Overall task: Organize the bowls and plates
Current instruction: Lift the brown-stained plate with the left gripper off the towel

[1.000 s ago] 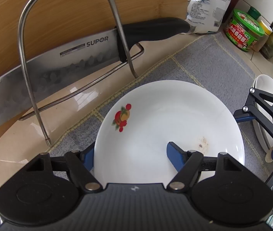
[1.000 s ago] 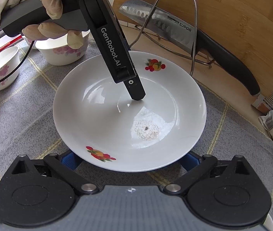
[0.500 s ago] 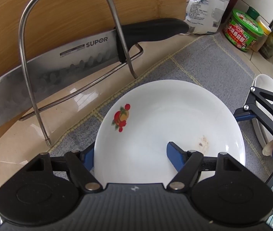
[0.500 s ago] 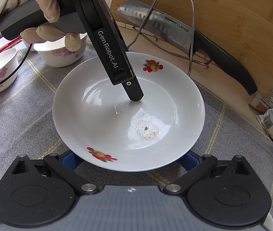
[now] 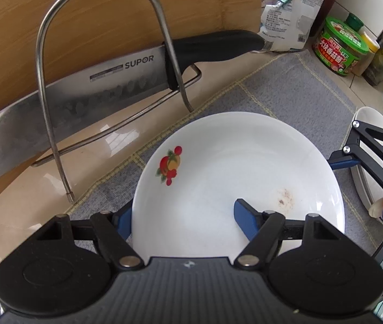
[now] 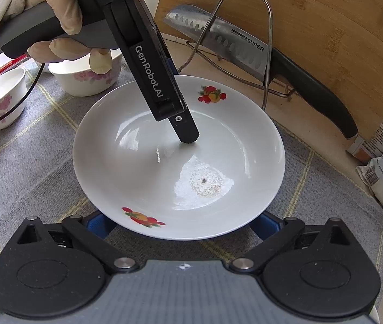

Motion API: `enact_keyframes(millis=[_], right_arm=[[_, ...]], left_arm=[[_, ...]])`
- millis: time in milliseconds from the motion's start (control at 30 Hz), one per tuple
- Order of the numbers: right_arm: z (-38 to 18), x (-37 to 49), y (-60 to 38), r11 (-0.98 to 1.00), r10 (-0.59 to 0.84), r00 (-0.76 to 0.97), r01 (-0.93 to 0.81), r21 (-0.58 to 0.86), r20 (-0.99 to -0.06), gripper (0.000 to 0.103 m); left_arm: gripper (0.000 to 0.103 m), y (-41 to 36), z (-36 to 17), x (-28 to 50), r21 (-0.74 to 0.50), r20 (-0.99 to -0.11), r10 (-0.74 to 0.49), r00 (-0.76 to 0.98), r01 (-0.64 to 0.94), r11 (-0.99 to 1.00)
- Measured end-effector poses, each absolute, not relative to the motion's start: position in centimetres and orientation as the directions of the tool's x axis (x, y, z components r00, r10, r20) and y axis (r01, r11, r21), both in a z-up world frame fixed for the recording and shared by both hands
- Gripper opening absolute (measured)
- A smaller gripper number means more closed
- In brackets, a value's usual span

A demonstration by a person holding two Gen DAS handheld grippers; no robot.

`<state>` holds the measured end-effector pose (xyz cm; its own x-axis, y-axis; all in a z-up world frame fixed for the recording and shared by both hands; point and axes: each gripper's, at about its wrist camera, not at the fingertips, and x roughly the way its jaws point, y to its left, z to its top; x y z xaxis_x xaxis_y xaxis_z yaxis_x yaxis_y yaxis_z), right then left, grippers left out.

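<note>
Grey checked mat (image 6: 42, 162) underneath, running out of view on all sides. Bamboo cutting board (image 6: 340, 27) upright at the back, top cut off. White plate (image 6: 232, 124) with fruit prints lying on the mat in front of the board, a brownish smear in its well; near rim hidden behind each gripper body in its own view. Supor knife (image 5: 96, 94) leaning in a wire rack (image 5: 42, 81), blade tip cut off in the left wrist view. Two flowered bowls (image 6: 83, 81) beyond the plate, partly hidden by a gloved hand (image 6: 56, 8). Another white dish (image 5: 372, 116) mostly hidden.

Left gripper (image 5: 183, 216) closed over the plate's rim, one finger (image 5: 245, 216) in the well, the other outside. Right gripper (image 6: 182, 224) spread wide at the near rim, fingertips hidden beneath it; contact impossible to tell.
</note>
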<state>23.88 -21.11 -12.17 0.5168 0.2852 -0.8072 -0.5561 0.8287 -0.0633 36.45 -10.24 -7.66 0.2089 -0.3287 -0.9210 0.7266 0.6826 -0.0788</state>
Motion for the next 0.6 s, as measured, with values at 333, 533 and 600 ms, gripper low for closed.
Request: enact_keyframes(millis=[333, 533, 600], right_arm=[[-11.6, 23.4, -21.1, 0.827, 0.282, 0.521, -0.558, -0.071, -0.806, 0.103], [-10.7, 22.8, -21.3, 0.833, 0.286, 0.526, -0.549, -0.063, -0.801, 0.103], [-10.4, 22.5, -21.5, 0.838, 0.287, 0.53, -0.543, -0.059, -0.798, 0.103]], left_arm=[[0.074, -10.1, -6.7, 35.8, -0.078, -0.916, -0.334, 0.221, 0.721, 0.689], [0.073, -10.1, -5.8, 35.1, -0.09, -0.91, -0.347, 0.225, 0.713, 0.696], [0.073, -10.1, -5.4, 34.8, -0.1, -0.909, -0.355, 0.22, 0.711, 0.696]])
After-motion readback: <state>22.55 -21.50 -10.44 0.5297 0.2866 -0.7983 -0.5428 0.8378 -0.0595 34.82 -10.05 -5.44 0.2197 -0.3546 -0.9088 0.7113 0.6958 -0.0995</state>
